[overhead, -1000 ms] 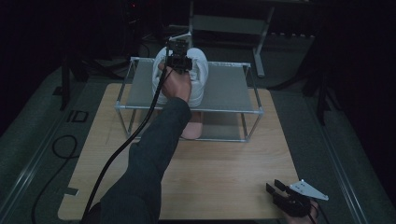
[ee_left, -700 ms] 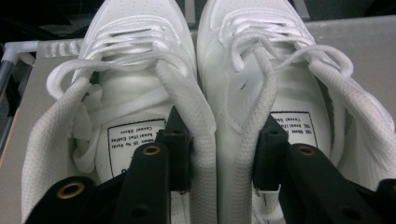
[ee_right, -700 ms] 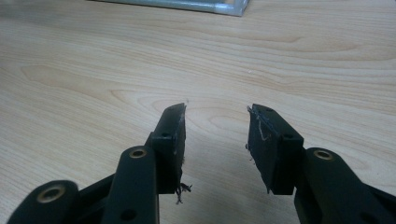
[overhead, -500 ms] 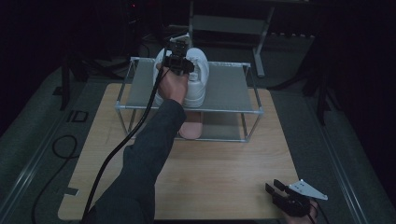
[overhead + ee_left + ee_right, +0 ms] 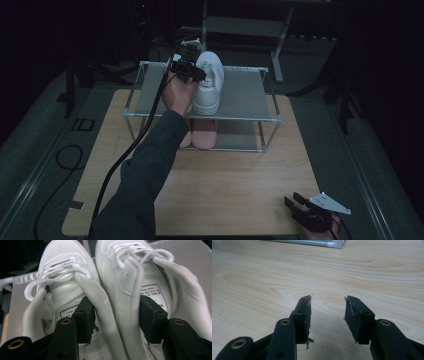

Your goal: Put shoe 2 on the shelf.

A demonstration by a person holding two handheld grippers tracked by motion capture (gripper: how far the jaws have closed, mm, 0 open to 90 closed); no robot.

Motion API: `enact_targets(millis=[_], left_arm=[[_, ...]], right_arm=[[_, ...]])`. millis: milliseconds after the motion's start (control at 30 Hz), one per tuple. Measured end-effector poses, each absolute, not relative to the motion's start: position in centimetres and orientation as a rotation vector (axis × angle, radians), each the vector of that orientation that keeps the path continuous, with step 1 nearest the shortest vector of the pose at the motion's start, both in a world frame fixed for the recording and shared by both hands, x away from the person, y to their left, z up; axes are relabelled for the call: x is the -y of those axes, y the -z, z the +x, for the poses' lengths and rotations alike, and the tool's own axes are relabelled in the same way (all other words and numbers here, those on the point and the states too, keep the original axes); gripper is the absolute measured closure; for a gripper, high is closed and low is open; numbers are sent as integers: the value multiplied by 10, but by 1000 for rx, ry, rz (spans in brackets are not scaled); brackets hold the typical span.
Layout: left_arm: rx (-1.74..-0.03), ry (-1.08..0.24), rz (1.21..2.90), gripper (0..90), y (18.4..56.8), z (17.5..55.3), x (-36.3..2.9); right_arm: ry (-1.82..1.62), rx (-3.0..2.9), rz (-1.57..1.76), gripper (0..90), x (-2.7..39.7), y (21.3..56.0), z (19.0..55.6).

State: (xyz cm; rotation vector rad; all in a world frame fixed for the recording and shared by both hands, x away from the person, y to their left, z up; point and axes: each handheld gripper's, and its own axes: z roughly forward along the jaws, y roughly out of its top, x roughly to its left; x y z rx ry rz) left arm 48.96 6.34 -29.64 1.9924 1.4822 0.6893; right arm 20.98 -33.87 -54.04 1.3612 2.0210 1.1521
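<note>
A pair of white lace-up sneakers [image 5: 209, 82] stands on the top shelf of a metal rack [image 5: 250, 95]. My left gripper [image 5: 187, 67] is at their heels. In the left gripper view, one jaw sits in the left sneaker [image 5: 65, 270] and the other in the right sneaker [image 5: 120, 270], with both inner collars between them. The left gripper [image 5: 116, 312] has just been opening, and its pads no longer squeeze the collars. My right gripper [image 5: 300, 205] rests open and empty at the table's near right corner, and its view shows the right gripper [image 5: 327, 307] over bare wood [image 5: 262, 277].
Pink slippers [image 5: 202, 134] lie on the rack's lower shelf. The grey shelf surface [image 5: 190, 255] extends to the right of the sneakers. The rack's frame [image 5: 312, 243] runs along the far edge of the right gripper view. A black cable [image 5: 125, 155] trails from the left gripper along the sleeve.
The left gripper's jaws have spread apart at the sneakers' collars, and the hand has drawn back slightly toward me. The sneakers stay on the top shelf. The right gripper has not moved.
</note>
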Motion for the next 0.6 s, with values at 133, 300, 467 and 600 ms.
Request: enact_targets(millis=[133,300,467,600], left_arm=[[-1432,-715,2023,506,294,484,-65],[-1393,-730,2026,515,295,479,-67],[-1369,-744,2040,515,294,476,-67],[-1368,-742,2037,515,293,476,-68]], right_arm=[[-1151,-2020,1363,554,339,540,210],[-1150,-2024,1360,554,338,541,210],[-1150,-2023,1361,554,339,541,210],[-1150,-2025,1360,554,338,541,210]])
